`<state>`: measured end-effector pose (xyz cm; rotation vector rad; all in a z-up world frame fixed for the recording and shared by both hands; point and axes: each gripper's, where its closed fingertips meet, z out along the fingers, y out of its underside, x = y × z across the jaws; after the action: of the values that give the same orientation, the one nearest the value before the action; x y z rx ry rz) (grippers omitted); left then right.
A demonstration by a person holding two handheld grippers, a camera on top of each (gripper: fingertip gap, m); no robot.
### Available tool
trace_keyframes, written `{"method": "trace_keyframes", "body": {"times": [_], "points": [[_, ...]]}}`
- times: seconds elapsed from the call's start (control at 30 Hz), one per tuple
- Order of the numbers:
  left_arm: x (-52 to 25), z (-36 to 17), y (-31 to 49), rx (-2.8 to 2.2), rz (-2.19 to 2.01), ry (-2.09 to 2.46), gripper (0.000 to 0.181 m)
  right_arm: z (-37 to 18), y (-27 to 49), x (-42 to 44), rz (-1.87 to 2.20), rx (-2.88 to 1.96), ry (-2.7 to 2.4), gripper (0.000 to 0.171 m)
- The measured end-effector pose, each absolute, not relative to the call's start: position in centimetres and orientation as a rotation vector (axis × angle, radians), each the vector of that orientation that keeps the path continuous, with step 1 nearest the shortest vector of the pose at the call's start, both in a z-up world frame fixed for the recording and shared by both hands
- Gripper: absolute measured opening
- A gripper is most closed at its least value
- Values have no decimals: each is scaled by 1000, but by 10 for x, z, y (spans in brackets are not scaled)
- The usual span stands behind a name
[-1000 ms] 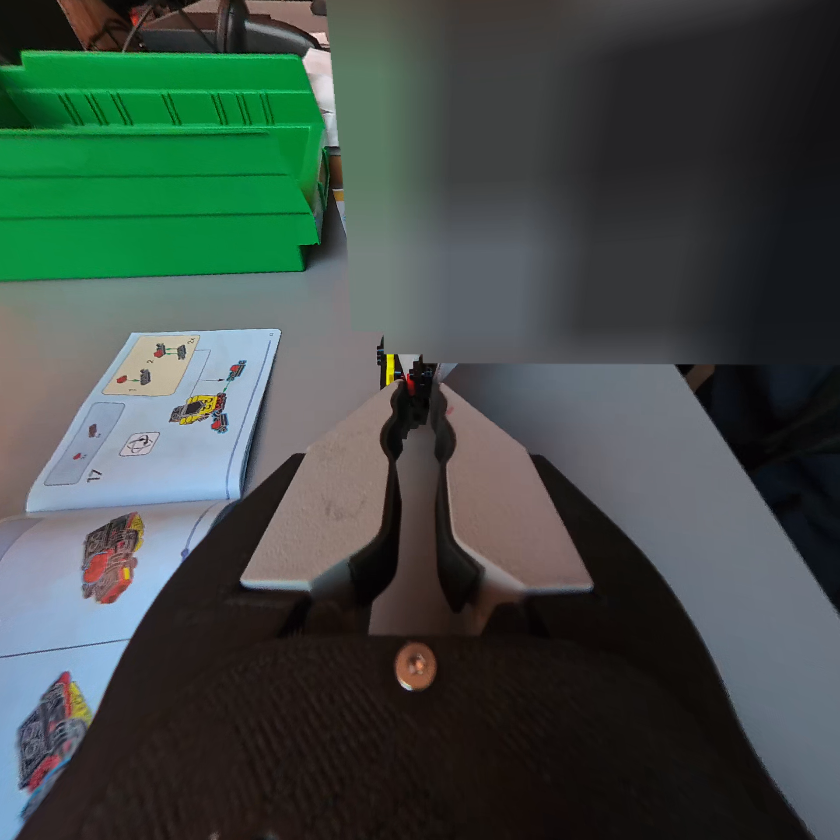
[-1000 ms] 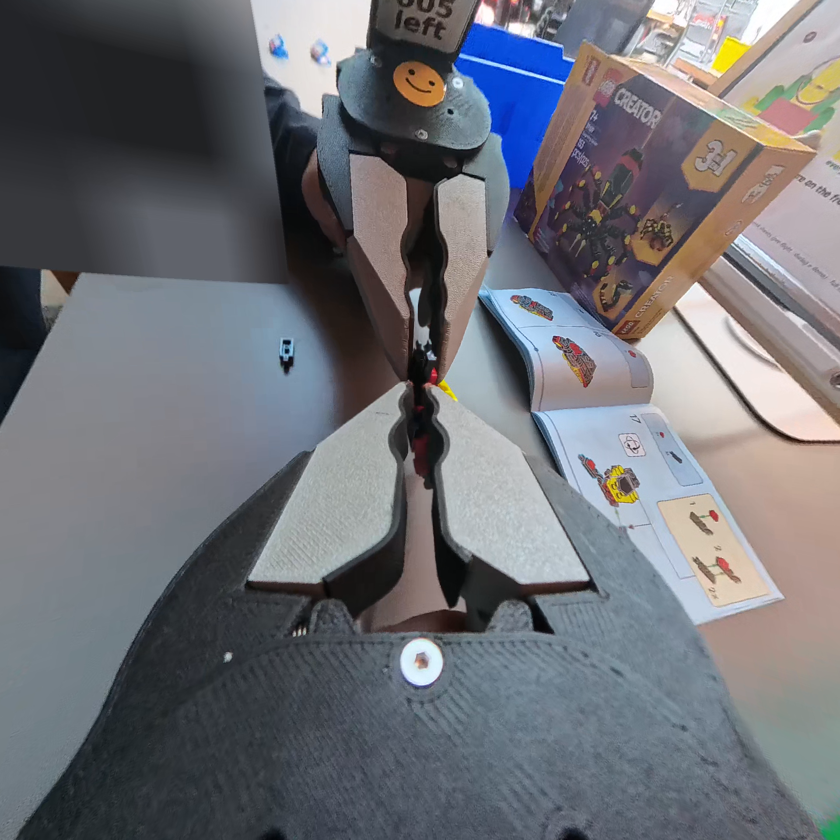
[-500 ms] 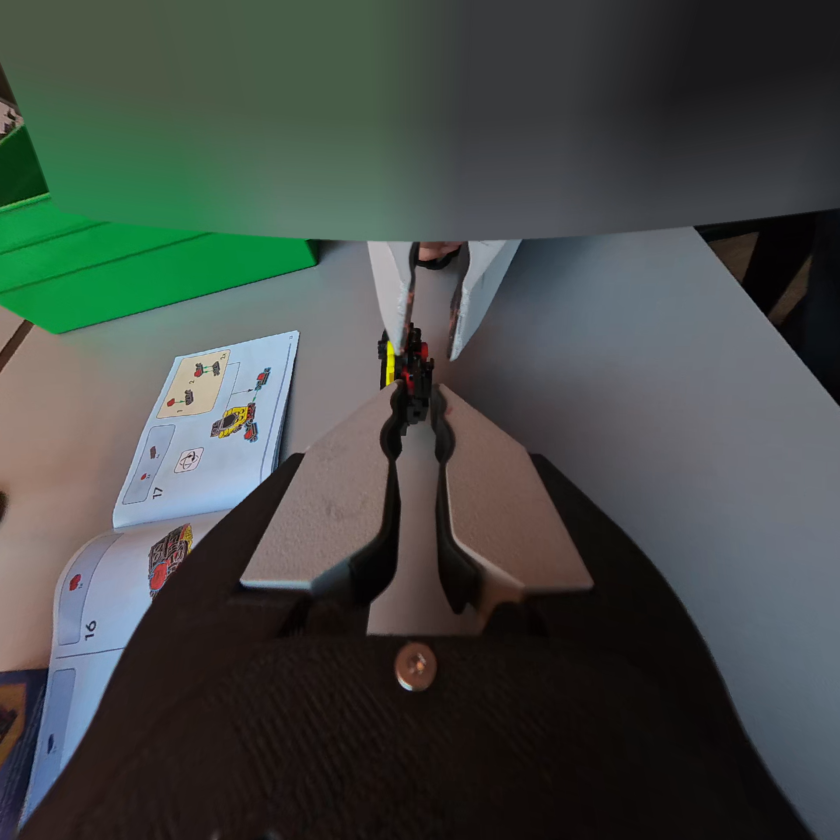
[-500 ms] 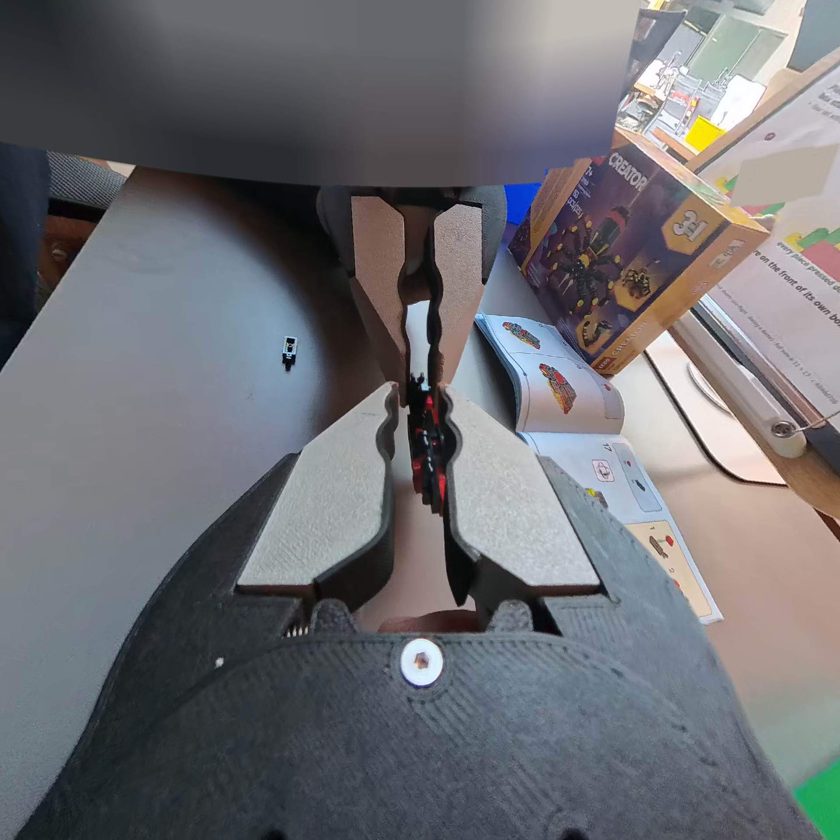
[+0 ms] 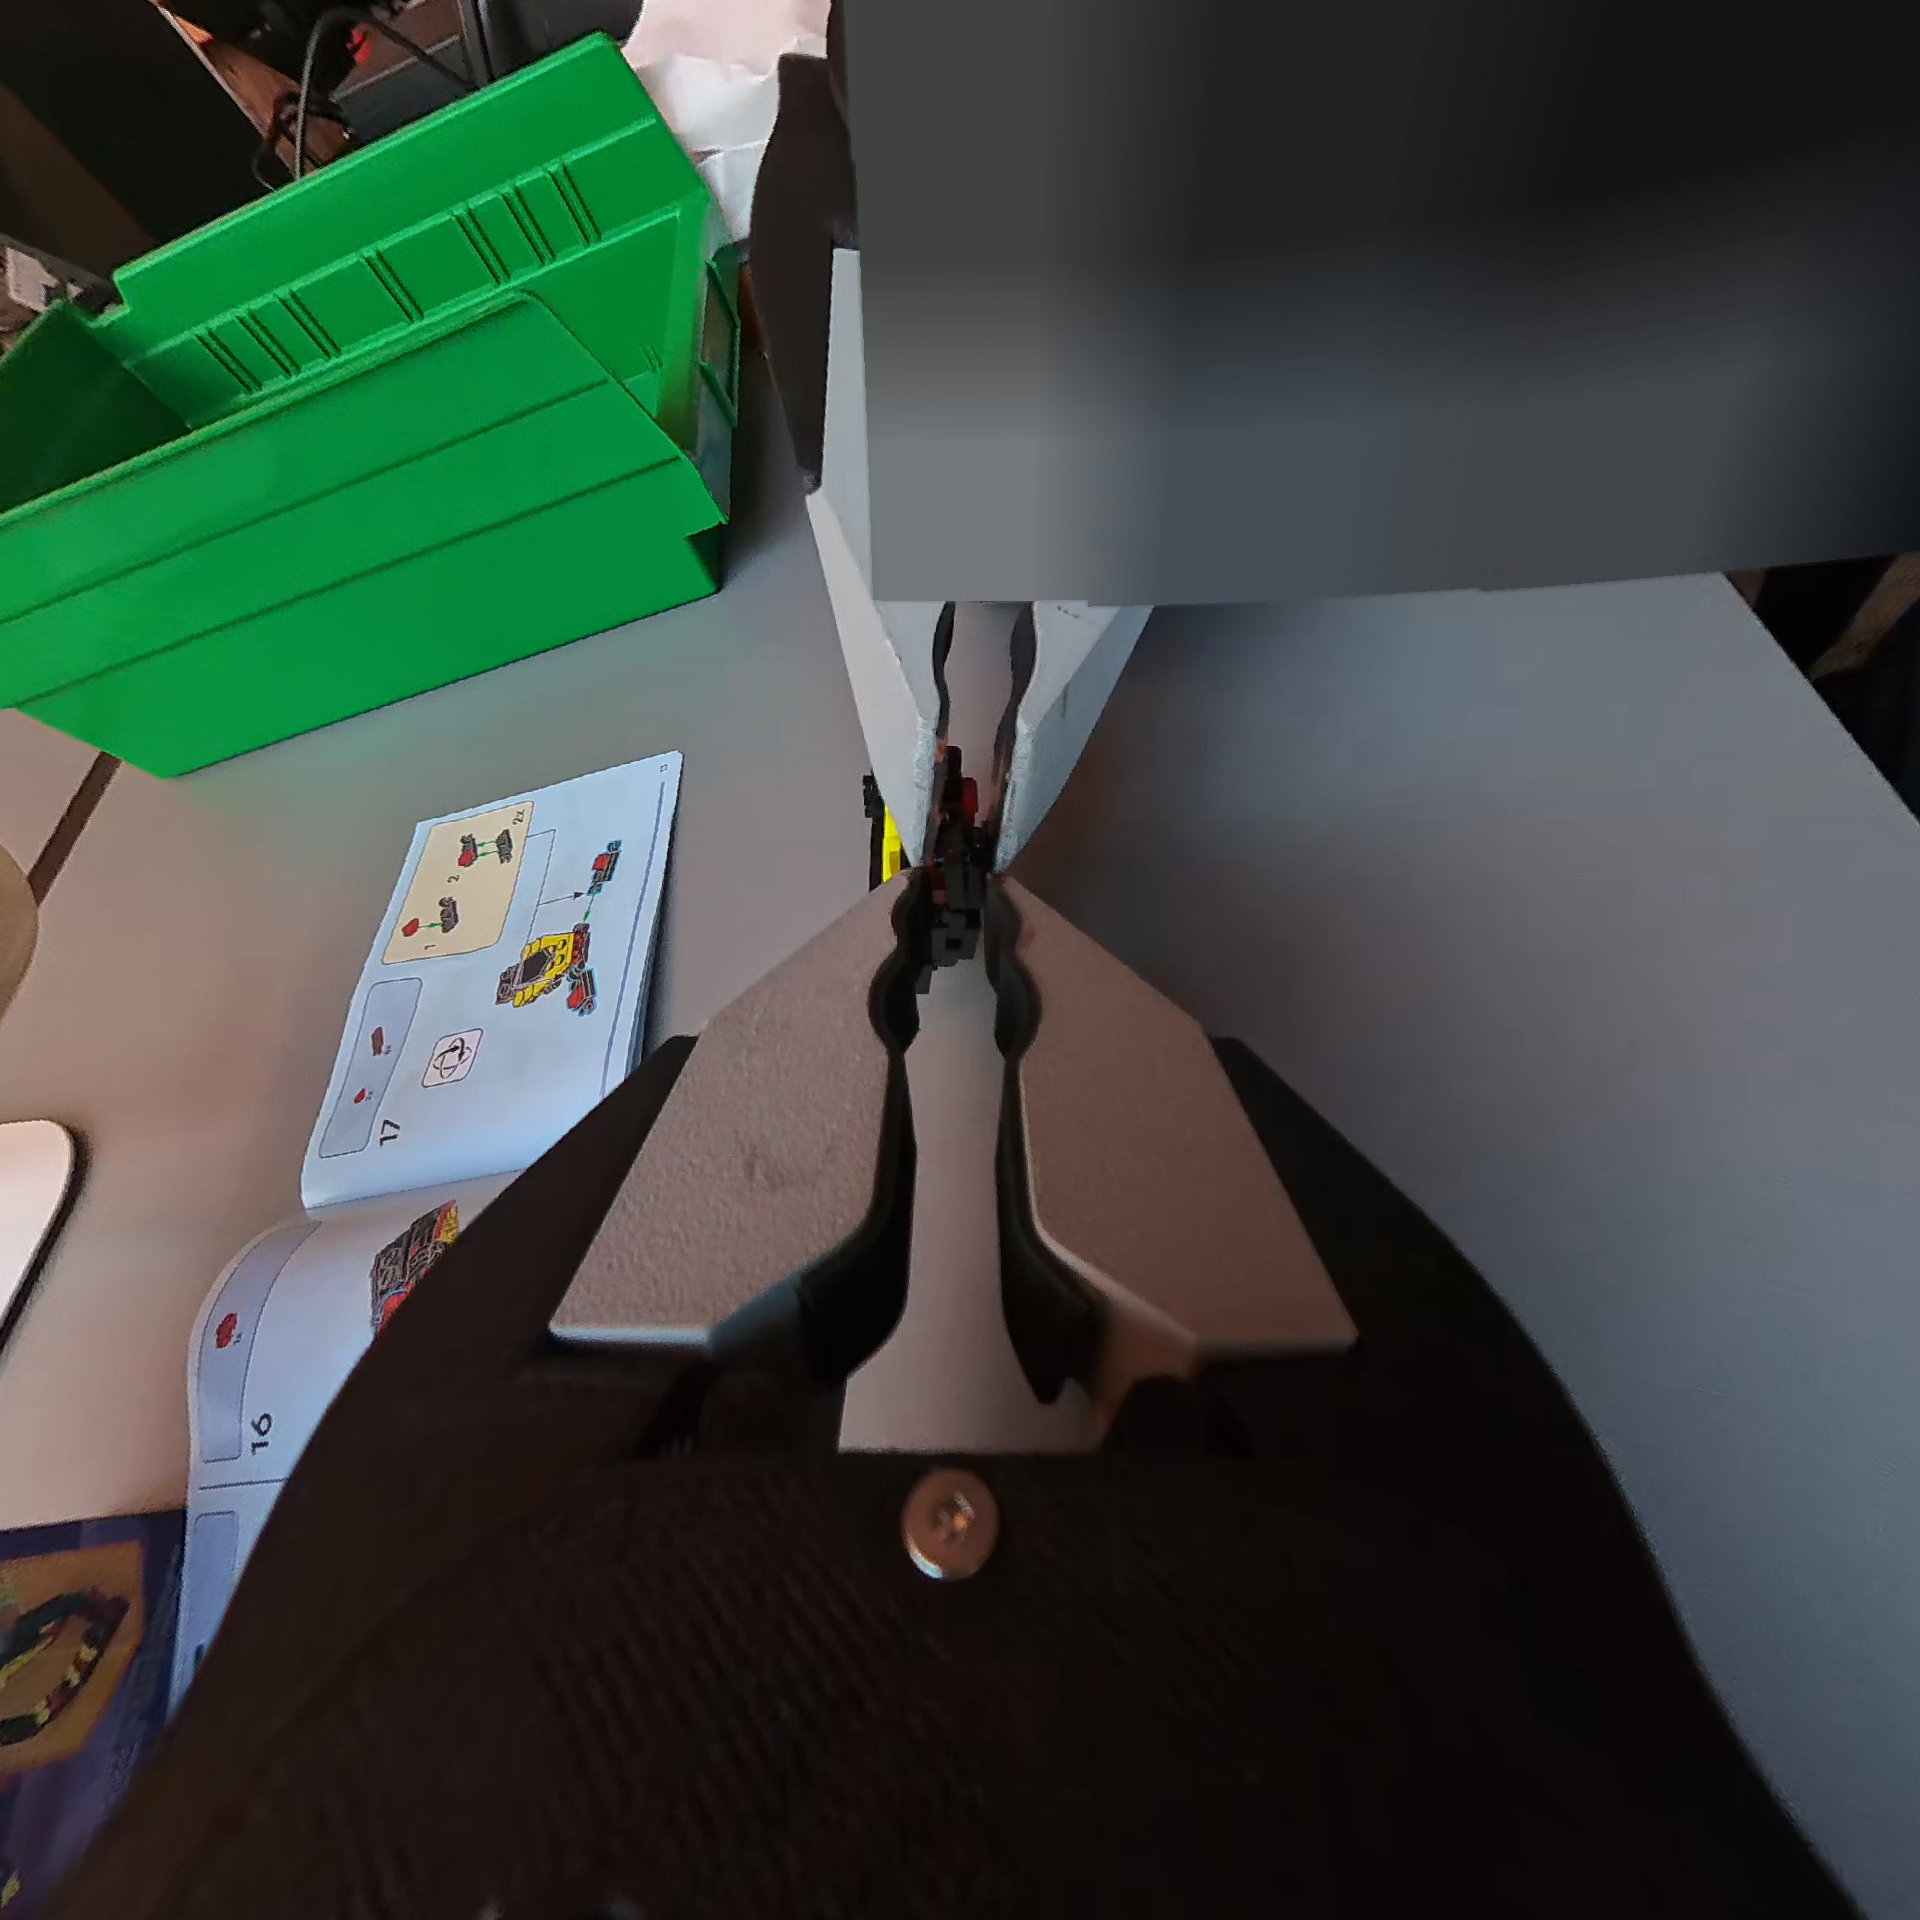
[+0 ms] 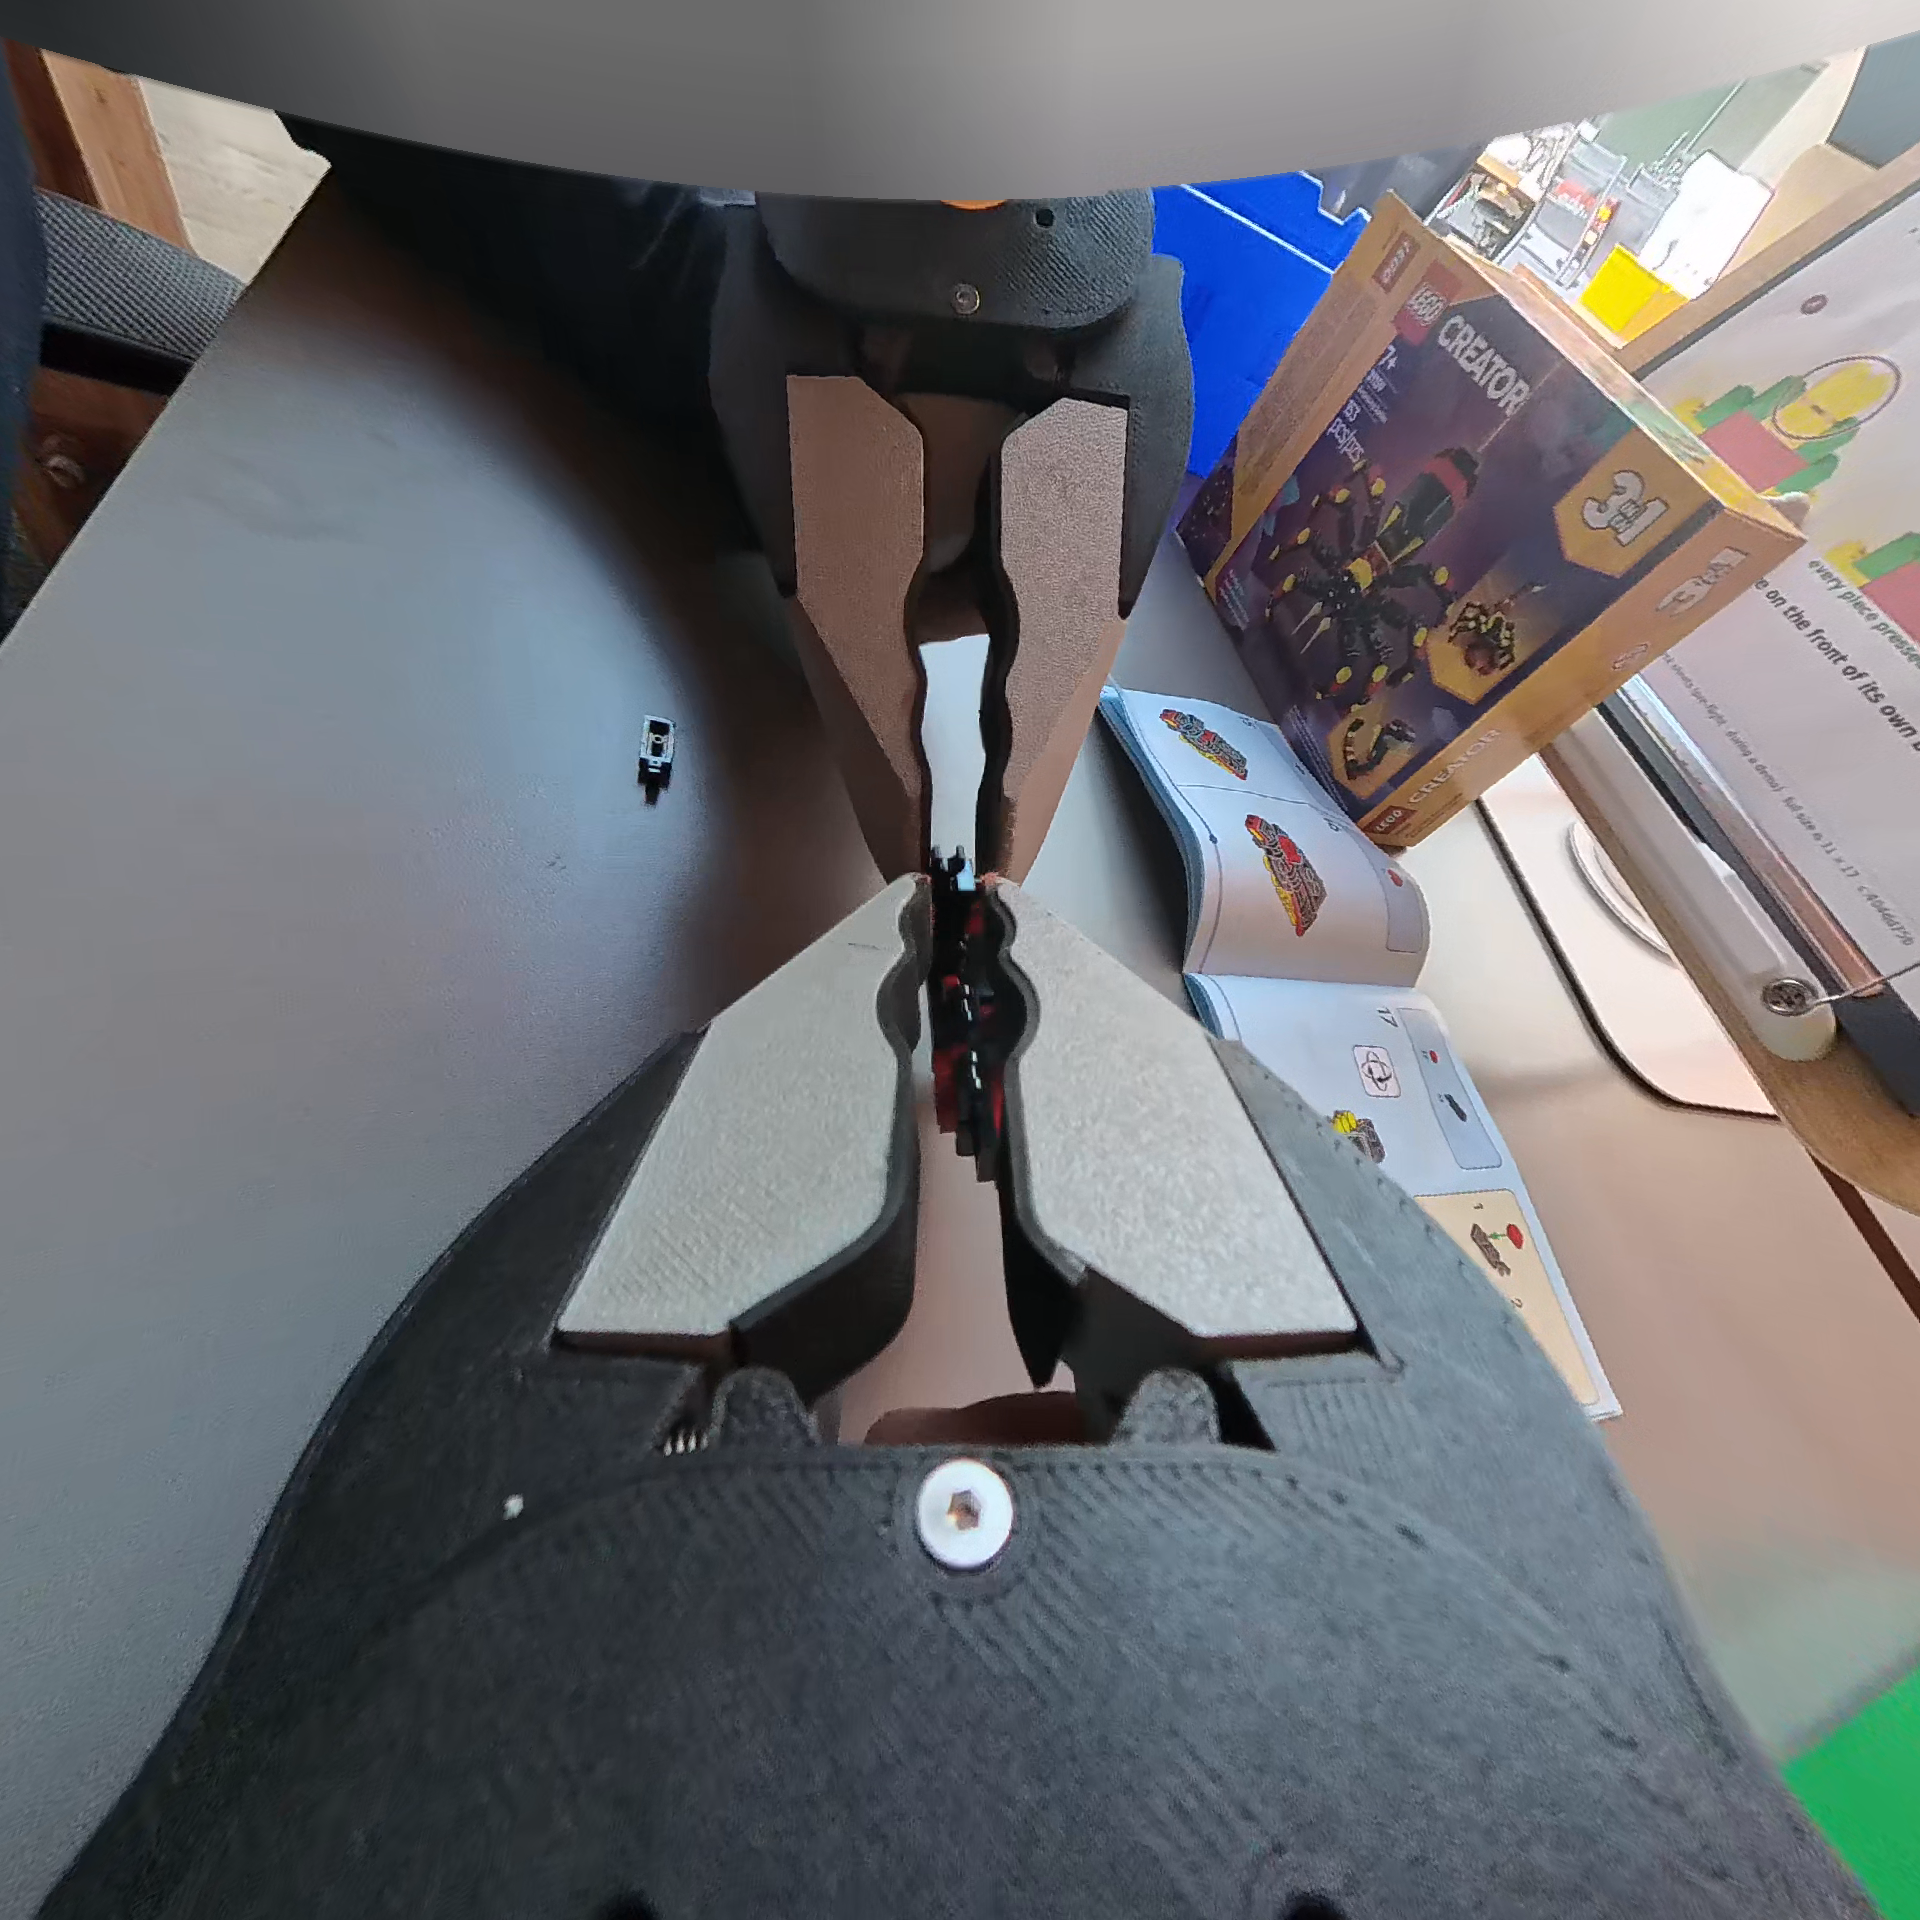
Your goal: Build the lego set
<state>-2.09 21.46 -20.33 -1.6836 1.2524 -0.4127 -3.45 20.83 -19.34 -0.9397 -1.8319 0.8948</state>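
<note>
Left wrist view, items by size as I read them from my station.

1. Grey table [image 5: 1455,935]: fills the right and middle of the frame.
2. Green bins [image 5: 364,436]: stacked, upper left of the frame, resting on the table.
3. Instruction booklet [image 5: 499,997]: lying open, left of centre; shown again at right of centre in the right wrist view [image 6: 1351,997].
4. Set box [image 6: 1475,540]: yellow and purple, tilted, upper right of the right wrist frame, just behind the booklet.
5. My left gripper [image 5: 951,914]: clenched on the lego assembly [image 5: 956,904] at frame centre. Seen from the opposite side in the right wrist view [image 6: 961,831], its tips point down toward mine.
6. My right gripper [image 6: 961,914]: also clamped on the lego assembly [image 6: 966,1018]. It enters the left wrist view from above [image 5: 966,821], tip to tip with the left one.
7. The lego assembly itself: small, mostly black with red pieces, a flat stack seen edge-on, held above the table between both pairs of tips. In the right wrist view it runs deep between the jaws, with white glints along its studs. A yellow part [image 5: 885,852] shows just left of the tips; I cannot tell whether it is joined to the assembly.
8. Loose black piece [image 6: 657,743]: alone on the table, left of centre in the right wrist frame, well apart from the grippers.
</note>
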Motion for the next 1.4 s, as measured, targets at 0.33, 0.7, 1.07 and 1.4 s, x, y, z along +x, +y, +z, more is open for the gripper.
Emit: {"method": "trace_keyframes", "body": {"times": [0.33,0.7,1.07,1.4], "points": [[-19,-204,214,-1661,-263,1282,7,-195,207,-31,807,-900,-1863,4],[-13,-197,210,-1596,-308,1250,8,-189,203,-26,967,-940,-1864,3],[-13,-196,209,-1581,-336,1231,7,-188,202,-26,991,-918,-1857,3],[-15,-185,212,-1528,-378,1154,7,-177,207,-24,1051,-859,-1793,4]]}}
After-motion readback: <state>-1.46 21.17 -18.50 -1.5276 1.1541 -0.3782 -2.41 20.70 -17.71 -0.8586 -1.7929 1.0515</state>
